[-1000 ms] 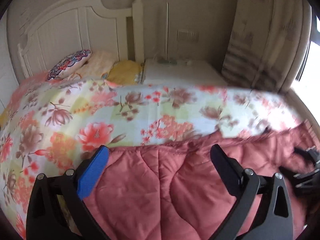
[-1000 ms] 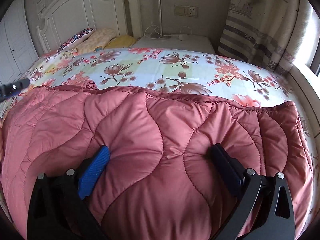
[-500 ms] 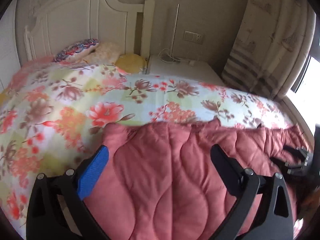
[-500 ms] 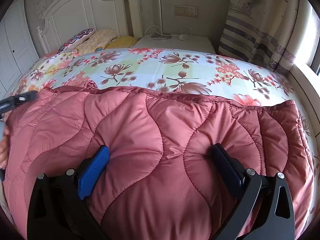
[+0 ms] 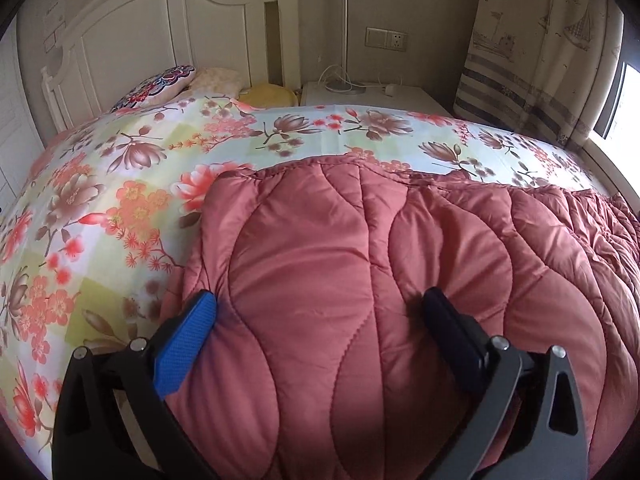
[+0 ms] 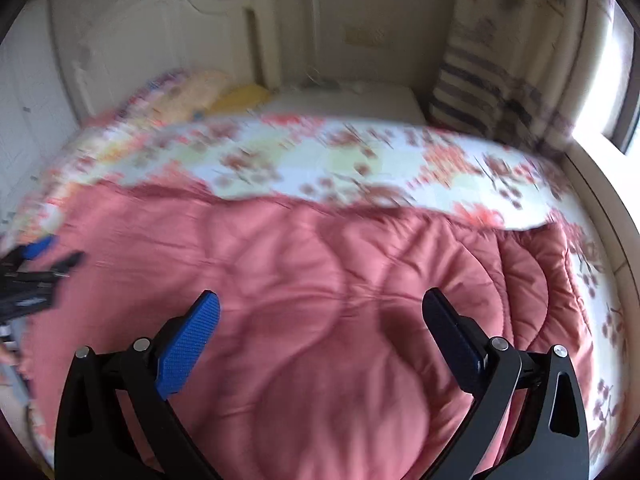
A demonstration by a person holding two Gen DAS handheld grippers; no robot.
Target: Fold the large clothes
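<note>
Left gripper (image 5: 320, 312) now pressed into coat (image 5: 360, 260), spread wide; right gripper (image 6: 320, 312) lifted clear, spread, view blurred.

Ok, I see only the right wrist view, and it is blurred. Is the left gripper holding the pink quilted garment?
Observer: No. The left gripper is open; its fingers press into the pink quilted garment, which bulges between them.
Operator: Where does the garment end on that side?
Observer: Its left edge lies on the floral sheet, just left of the blue finger.
Operator: Is anything on the nightstand?
Observer: A thin lamp pole with a white cable stands on the nightstand.
</note>
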